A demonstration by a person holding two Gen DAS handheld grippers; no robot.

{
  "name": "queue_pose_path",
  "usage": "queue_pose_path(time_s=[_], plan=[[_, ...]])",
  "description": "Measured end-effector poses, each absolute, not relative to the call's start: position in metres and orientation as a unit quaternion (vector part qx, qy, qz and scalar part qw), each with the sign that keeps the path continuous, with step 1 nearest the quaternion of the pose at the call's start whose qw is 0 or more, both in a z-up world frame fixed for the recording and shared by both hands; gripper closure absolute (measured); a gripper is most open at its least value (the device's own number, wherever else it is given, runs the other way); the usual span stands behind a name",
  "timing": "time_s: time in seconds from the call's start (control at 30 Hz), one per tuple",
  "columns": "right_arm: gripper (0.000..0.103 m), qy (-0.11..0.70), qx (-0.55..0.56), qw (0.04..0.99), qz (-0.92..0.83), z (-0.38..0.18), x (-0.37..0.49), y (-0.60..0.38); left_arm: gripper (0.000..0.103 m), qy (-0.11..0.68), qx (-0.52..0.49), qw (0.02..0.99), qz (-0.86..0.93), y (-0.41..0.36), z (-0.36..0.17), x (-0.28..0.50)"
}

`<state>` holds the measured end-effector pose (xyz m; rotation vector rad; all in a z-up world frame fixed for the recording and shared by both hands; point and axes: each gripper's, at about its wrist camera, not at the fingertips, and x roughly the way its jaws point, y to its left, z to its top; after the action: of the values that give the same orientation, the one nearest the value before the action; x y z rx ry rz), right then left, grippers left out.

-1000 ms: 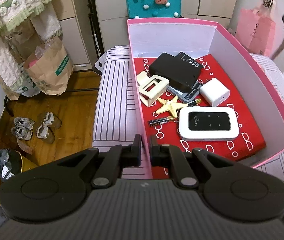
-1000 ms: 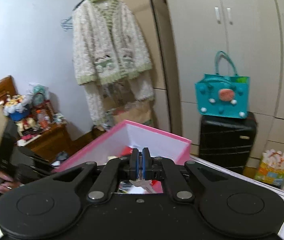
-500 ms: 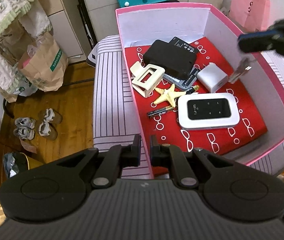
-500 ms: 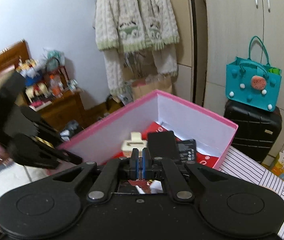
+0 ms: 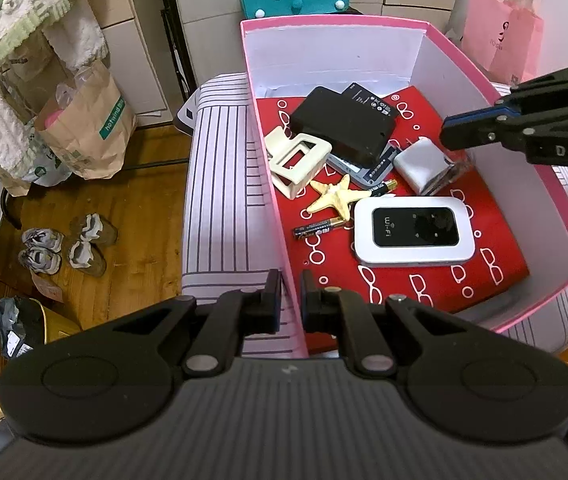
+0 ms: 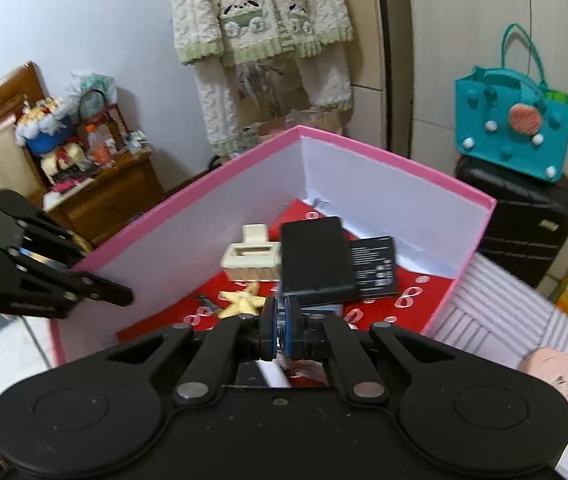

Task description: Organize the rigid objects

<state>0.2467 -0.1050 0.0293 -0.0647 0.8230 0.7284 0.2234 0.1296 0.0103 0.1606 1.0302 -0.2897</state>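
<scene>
A pink box with a red patterned floor holds a white Wi-Fi router, a black power bank, a cream hair claw, a yellow starfish, a battery and a white charger. My left gripper is shut on the box's near left wall. My right gripper reaches in over the right wall, shut on a small clear, silvery thing that hangs by the charger. The right gripper also shows in the left wrist view.
The box sits on a striped cushion. A teal bag on a black suitcase stands behind it. A pink bag is at the back right. Paper bags and shoes lie on the wood floor left.
My right gripper has come down from above the box's right side into the box, carrying the small thing to beside the white charger. My left gripper holds the box wall throughout.
</scene>
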Motion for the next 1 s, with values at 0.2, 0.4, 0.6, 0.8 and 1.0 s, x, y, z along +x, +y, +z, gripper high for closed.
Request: queue_pose_path(time_s=[0.2,0.4,0.6,0.8,1.0], plan=[[0.096,0.38,-0.015,0.851,0.362,0.041,0.238,-0.102,0.095,0.486,0.069,0.861,-0.132,0.129,0.01,0.221],[0.092,0.357,0.007,0.877,0.322,0.058,0.224,-0.141,0.095,0.483,0.066,0.864,-0.131,0.128,0.01,0.221],[0.091,0.344,0.022,0.904,0.251,0.056,0.203,-0.197,0.095,0.475,0.053,0.869,-0.13,0.132,0.009,0.217],[0.082,0.347,0.029,0.921,0.173,0.03,0.188,-0.249,0.095,0.471,0.046,0.872,-0.127,0.133,0.008,0.216],[0.071,0.363,0.013,0.925,0.112,-0.02,0.188,-0.276,0.095,0.466,0.038,0.875,-0.124,0.134,0.007,0.214]])
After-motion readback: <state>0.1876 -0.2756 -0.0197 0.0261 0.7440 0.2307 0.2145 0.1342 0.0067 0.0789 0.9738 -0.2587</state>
